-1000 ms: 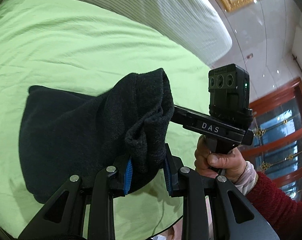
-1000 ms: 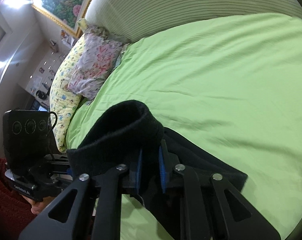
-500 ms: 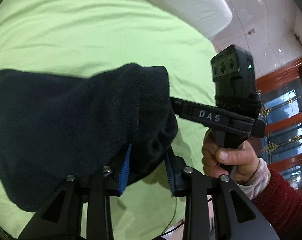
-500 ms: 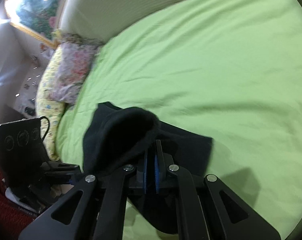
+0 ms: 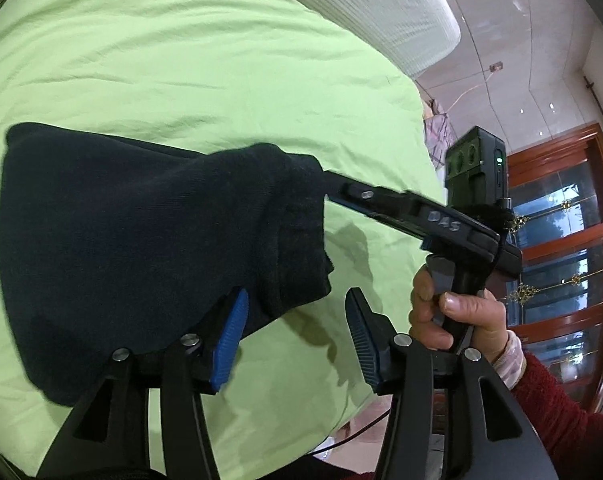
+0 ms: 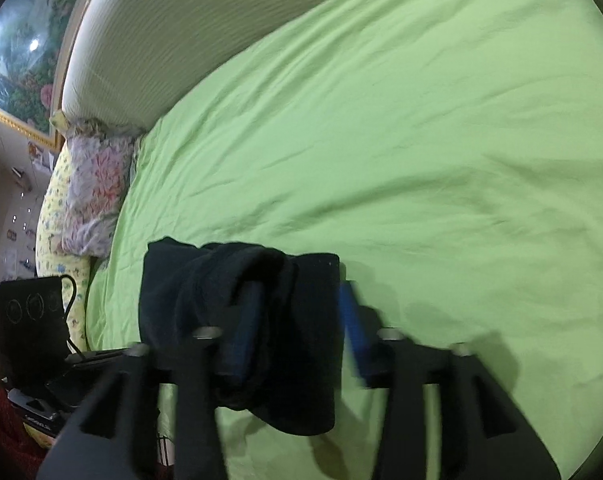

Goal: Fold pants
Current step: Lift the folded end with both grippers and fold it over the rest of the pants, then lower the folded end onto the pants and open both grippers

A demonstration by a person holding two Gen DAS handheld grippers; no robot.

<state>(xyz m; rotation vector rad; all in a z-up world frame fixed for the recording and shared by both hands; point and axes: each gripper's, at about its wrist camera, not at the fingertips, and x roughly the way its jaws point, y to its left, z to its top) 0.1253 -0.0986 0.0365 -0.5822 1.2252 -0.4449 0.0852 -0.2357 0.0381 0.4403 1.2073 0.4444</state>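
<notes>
The black pants (image 5: 121, 240) lie folded in a thick bundle on the green bed sheet (image 5: 181, 60), near the bed's front edge. My left gripper (image 5: 293, 332) is open; the folded edge of the pants rests against its left blue pad, and the right pad is clear of the cloth. My right gripper (image 6: 301, 328) is open too, its jaws wide apart over the bundle (image 6: 261, 320), with cloth draped over its left finger. The right gripper's body (image 5: 421, 216) reaches into the fold from the right in the left wrist view.
A striped cream headboard (image 6: 181, 32) runs along the far side of the bed. Floral pillows (image 6: 85, 192) lie at the left end in the right wrist view. A wooden-framed window (image 5: 561, 240) is past the bed's right edge. The bed's front edge is just below the bundle.
Both grippers were shut on the pants' edge and have opened. The raised edge has come down onto the bundle, which now lies lower and flatter on the sheet.
</notes>
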